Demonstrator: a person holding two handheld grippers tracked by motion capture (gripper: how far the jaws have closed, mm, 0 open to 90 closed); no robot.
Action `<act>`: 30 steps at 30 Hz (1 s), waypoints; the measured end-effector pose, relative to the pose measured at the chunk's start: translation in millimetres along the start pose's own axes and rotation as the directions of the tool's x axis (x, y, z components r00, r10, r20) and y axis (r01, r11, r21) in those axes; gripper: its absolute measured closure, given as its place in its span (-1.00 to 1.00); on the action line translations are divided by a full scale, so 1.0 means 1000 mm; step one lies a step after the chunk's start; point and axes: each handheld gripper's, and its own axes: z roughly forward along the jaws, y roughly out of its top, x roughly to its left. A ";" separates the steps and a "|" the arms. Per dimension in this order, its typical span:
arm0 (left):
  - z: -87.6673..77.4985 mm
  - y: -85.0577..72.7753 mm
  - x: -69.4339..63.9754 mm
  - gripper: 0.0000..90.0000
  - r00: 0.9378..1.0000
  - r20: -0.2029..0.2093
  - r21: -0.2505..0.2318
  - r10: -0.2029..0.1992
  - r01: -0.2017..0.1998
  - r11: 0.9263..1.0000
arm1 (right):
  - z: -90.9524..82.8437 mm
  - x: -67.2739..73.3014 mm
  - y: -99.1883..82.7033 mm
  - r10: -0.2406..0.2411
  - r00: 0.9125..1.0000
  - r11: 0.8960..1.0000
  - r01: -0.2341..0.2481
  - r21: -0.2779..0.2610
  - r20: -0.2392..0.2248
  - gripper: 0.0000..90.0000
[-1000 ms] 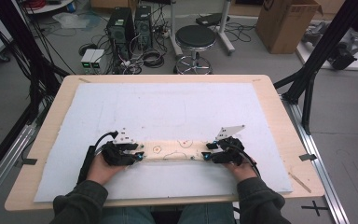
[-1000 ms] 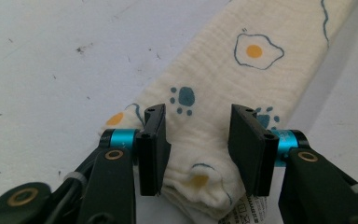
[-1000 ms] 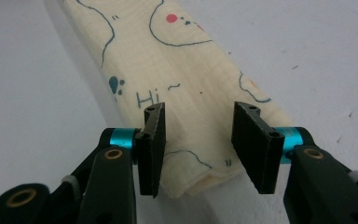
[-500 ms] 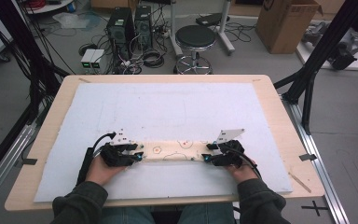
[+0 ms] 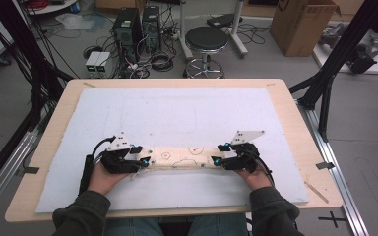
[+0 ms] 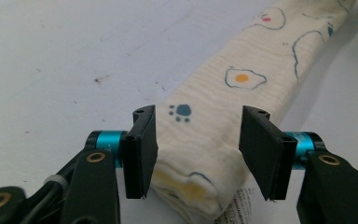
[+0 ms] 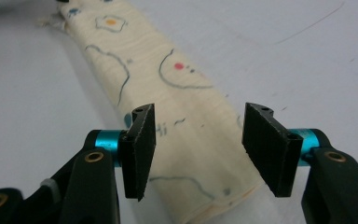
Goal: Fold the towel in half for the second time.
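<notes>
On the white mat (image 5: 177, 113), both grippers' just-opened jaws loosely straddle the folded cloth (image 5: 182, 158) ends.

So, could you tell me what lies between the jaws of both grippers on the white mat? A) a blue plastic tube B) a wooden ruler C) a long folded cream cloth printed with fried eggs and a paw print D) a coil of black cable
C: each gripper view shows one end of the folded cream cloth between its black jaws, and the high view shows it stretching from the left gripper to the right gripper.
</notes>
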 end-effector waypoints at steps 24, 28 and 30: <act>0.020 -0.007 0.030 0.30 0.989 -0.037 0.078 -0.147 0.149 0.986 | 0.014 -0.038 -0.006 0.203 0.979 0.977 -0.204 0.063 0.019 0.28; 0.023 -0.008 0.029 0.40 0.989 -0.033 0.098 -0.145 0.147 0.984 | 0.018 -0.036 -0.007 0.191 0.981 0.976 -0.192 0.100 0.020 0.39; 0.022 -0.007 0.029 0.44 0.990 -0.026 0.104 -0.136 0.138 0.985 | 0.019 -0.035 -0.007 0.186 0.982 0.976 -0.187 0.107 0.020 0.43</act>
